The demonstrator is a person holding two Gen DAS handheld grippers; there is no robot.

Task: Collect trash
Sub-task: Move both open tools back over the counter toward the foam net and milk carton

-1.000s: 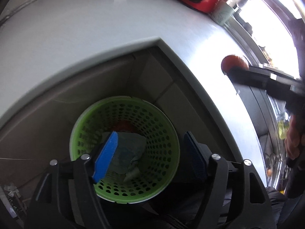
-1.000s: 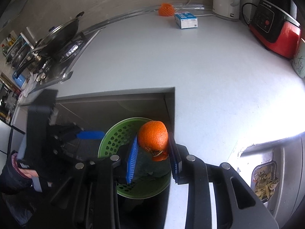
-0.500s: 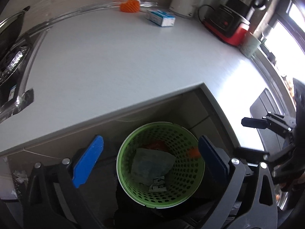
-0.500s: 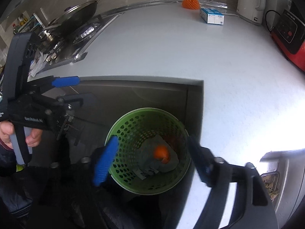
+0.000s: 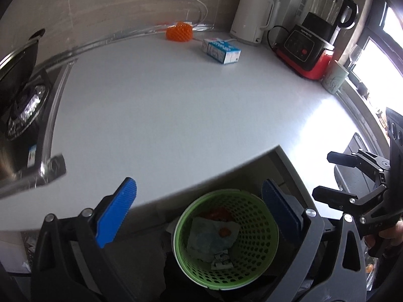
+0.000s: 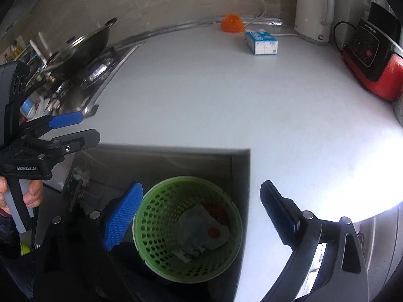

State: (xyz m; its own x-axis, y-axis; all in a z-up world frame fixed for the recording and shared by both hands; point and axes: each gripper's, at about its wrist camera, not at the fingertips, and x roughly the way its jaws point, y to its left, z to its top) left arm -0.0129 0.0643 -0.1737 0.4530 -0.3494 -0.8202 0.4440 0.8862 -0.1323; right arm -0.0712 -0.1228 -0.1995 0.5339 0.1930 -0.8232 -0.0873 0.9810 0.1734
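Both tongs, left [image 5: 199, 201] and right [image 6: 201, 210], hang spread and empty over the green basket [image 6: 151, 251], right jaws just widened — reaching for the carton [image 6: 262, 42] could clip the desk [image 6: 226, 100] edge.

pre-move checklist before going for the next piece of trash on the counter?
1. Right gripper empty, jaws just opened wide: ok.
2. Left gripper open and empty: ok.
3. Small orange fruit lying inside the green perforated plastic basket: ok.
4. Next items on the white countertop, orange spiky ball and blue-and-white carton, unobstructed: ok.
5. Whether both of those count as trash: cannot tell.
6. Room left in basket: ok, contents sit low.
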